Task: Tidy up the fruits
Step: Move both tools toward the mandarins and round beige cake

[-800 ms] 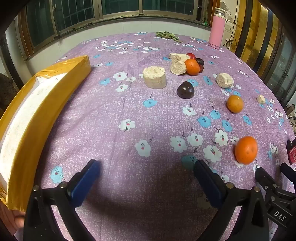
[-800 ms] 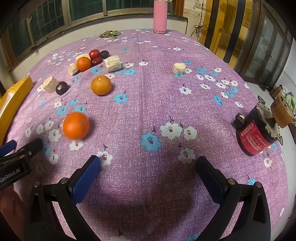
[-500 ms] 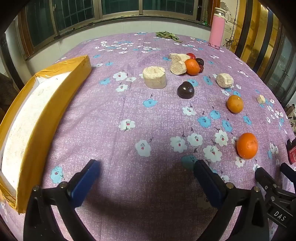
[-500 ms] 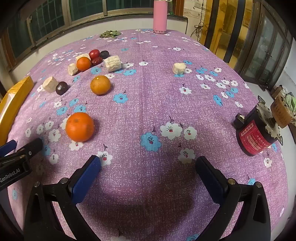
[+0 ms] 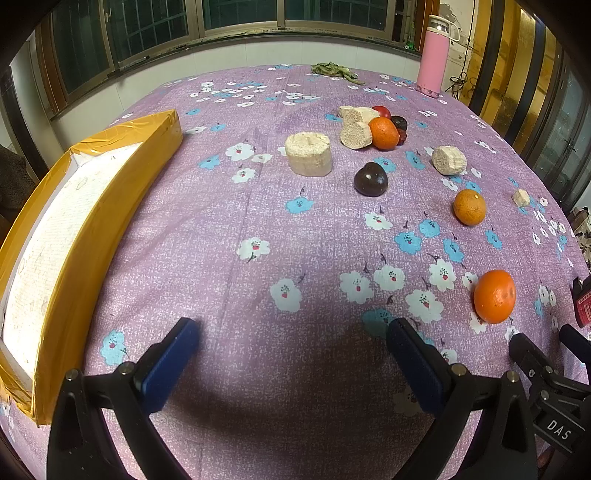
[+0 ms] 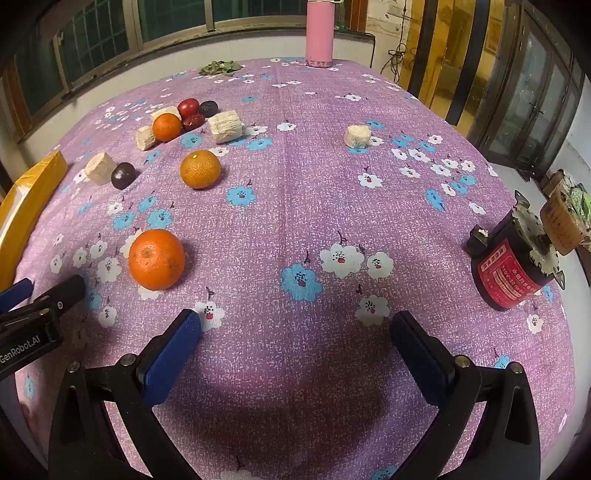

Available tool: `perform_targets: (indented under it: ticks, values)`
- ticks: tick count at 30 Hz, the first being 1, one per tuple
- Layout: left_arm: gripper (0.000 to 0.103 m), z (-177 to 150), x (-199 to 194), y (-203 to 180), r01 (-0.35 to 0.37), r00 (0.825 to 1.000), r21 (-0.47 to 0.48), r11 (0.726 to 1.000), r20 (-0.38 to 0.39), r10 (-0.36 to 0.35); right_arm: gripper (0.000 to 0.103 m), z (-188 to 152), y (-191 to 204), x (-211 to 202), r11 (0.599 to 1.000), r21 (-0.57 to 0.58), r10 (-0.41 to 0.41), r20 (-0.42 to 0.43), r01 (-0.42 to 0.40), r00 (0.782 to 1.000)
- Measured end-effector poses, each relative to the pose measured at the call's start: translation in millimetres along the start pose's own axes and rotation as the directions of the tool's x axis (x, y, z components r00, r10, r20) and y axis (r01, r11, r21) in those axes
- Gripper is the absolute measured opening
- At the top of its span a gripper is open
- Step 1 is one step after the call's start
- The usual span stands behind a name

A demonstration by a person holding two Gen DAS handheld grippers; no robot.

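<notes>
Fruits lie on a purple flowered tablecloth. A near orange (image 5: 494, 301) (image 6: 156, 259) sits right of my left gripper (image 5: 291, 343) and ahead-left of my right gripper (image 6: 295, 334). A second orange (image 5: 469, 206) (image 6: 200, 168) lies farther off. A dark plum (image 5: 371, 179) (image 6: 123, 175) is beside it. A far cluster holds a third orange (image 5: 383, 133) (image 6: 167, 127), a red fruit (image 6: 188, 107) and dark fruits. Both grippers are open and empty, low over the cloth.
A yellow-taped white tray (image 5: 55, 236) lies at the left. Pale cylindrical chunks (image 5: 308, 154) (image 6: 225, 126) are scattered among the fruits. A pink bottle (image 6: 320, 33) stands at the far edge. A black and red motor (image 6: 511, 266) sits at the right edge.
The near orange has rolled toward the right gripper and a little rightward. The left wrist view has shifted slightly, showing more of the tray. Both grippers stay open.
</notes>
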State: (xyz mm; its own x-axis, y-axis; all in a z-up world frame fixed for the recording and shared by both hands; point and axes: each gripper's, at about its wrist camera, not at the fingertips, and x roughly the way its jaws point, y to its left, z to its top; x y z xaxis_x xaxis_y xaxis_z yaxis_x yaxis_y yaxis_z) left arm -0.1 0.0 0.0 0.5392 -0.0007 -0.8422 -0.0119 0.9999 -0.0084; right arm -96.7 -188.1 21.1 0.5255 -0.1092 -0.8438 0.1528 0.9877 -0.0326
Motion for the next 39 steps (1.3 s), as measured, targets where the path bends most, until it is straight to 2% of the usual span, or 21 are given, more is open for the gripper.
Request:
perform_targets:
  ticks: [6,15,18,23,27,31,39]
  values:
    - [0.103,0.1,0.0,0.0,0.000,1.000,0.000,1.000,0.000,0.000,0.103,-1.3,0.4,0.0,1.000,-0.002,0.001,-0.003,-0.001,1.000]
    - [0.103,-0.3,-0.9,0.5,0.000,1.000,0.004,1.000,0.004,0.000,0.103,2.8,-1.6,-2.2,0.999,-0.034,0.031,-0.067,-0.033,0.997]
    - [0.103,1.7,-9.4,6.3,0.004,0.999,0.001,1.000,0.039,-0.004,0.103,7.2,-0.1,-9.8,0.998,-0.057,0.026,-0.073,-0.030,0.997]
    - [0.103,8.1,-37.3,17.0,0.017,0.996,0.027,1.000,0.092,-0.019,0.103,14.5,6.4,-34.1,0.993,-0.117,-0.004,0.009,0.005,1.000]
    - [0.103,19.4,-61.7,36.9,0.045,0.988,0.003,0.999,0.145,-0.045,0.103,20.7,14.4,-52.6,0.989,-0.146,0.034,0.068,-0.024,0.997]
    - [0.103,26.8,-74.7,56.3,0.032,0.985,-0.013,0.999,0.172,-0.029,0.103,23.4,21.5,-61.4,0.987,-0.149,0.071,0.086,-0.058,0.994]
    - [0.103,26.4,-79.1,82.9,0.033,0.984,-0.042,0.999,0.176,-0.025,0.103,21.3,40.6,-64.4,0.981,-0.173,0.106,0.082,-0.091,0.991]
